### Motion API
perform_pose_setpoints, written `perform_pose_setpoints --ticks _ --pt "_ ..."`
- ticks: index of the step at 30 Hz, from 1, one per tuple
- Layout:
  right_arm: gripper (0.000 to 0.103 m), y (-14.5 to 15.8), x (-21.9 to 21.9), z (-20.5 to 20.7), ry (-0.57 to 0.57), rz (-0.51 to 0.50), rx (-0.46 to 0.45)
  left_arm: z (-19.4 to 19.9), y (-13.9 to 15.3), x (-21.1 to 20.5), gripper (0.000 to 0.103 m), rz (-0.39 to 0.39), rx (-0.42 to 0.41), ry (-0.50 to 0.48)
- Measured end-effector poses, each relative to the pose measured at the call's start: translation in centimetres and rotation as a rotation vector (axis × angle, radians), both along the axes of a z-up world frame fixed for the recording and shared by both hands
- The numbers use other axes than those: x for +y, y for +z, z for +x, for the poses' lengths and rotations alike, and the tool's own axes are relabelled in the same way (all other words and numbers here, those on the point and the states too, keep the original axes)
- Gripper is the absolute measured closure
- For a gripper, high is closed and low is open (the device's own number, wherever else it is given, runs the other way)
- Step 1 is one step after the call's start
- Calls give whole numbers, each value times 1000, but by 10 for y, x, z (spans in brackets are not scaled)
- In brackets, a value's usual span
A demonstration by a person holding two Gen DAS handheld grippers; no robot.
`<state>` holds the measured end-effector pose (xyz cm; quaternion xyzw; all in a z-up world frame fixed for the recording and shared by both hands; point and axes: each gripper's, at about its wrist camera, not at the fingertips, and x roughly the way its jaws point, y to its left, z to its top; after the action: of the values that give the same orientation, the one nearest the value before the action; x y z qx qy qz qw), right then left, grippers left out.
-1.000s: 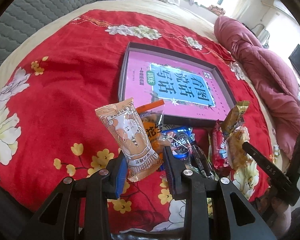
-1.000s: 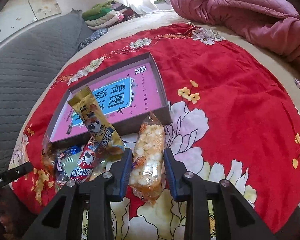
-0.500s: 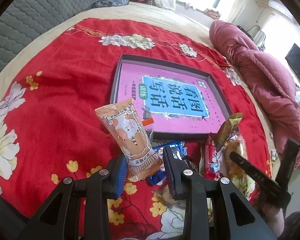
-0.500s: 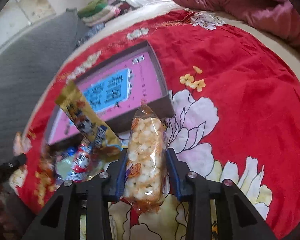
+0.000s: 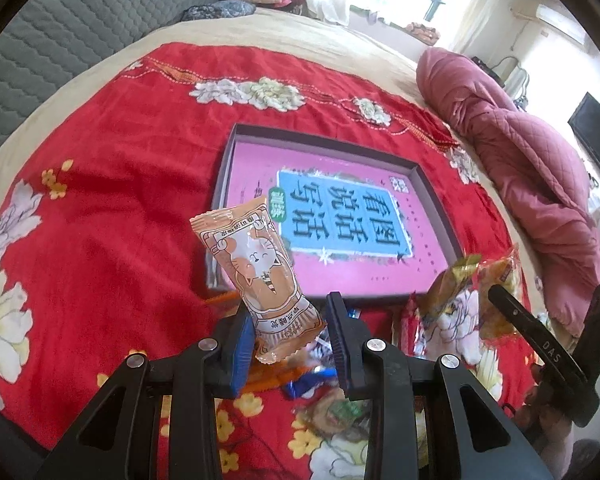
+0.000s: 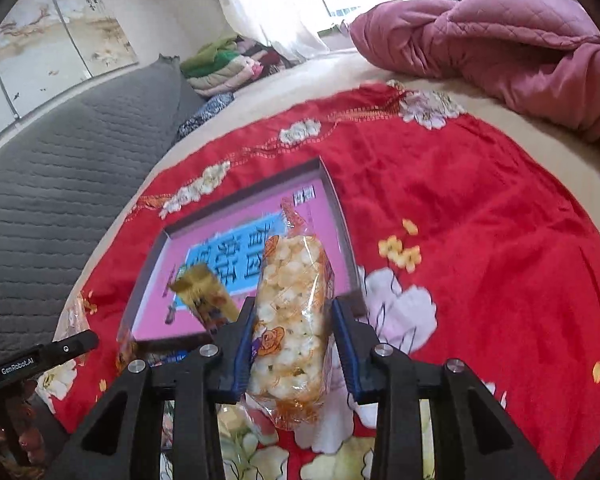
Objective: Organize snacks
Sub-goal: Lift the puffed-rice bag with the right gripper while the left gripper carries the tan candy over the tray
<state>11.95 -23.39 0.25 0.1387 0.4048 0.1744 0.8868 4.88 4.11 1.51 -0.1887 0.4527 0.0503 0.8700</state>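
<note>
Snacks are split between the two tools and a loose pile on the bed. From the left wrist view, the left hand-held gripper [image 5: 288, 346] pinches the lower end of an orange cat-print packet [image 5: 260, 276], which stands tilted above the red flowered bedspread [image 5: 112, 184]. Just beyond it lies a shallow dark tray [image 5: 436, 216] with a pink and blue printed bottom and no snacks inside. Under and to the right of the fingers sits the pile of loose wrappers [image 5: 324, 380], touching one another, near the tray's closest edge. At the far right the right hand-held gripper [image 5: 540, 344] shows as a black arm, with a gold packet [image 5: 452, 280] standing up beside it. A pink quilt [image 5: 532, 168] is bunched along the bed's right side.

From the right wrist view, the right hand-held gripper [image 6: 294, 354] grips a clear bag of puffed rice snack [image 6: 292, 312] between its blue pads, the bag raised off the bedspread [image 6: 480, 216] with its top in front of the tray [image 6: 340, 208]. The jaws have just been opening slightly, with the bag still between them. The gold packet [image 6: 206, 296] leans just left of the fingers, blurred. The left hand-held gripper's black tip [image 6: 40, 358] enters at the lower left edge
</note>
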Motion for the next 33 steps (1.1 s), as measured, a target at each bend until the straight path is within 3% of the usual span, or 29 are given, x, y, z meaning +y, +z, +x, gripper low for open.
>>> perform_pose_setpoints --ticks 24,33 --pt "66 19 7 41 -27 38 -92 68 7 0 68 -29 -40 -22" --pt "66 17 11 54 -20 33 -95 90 -6 6 68 -45 2 -51"
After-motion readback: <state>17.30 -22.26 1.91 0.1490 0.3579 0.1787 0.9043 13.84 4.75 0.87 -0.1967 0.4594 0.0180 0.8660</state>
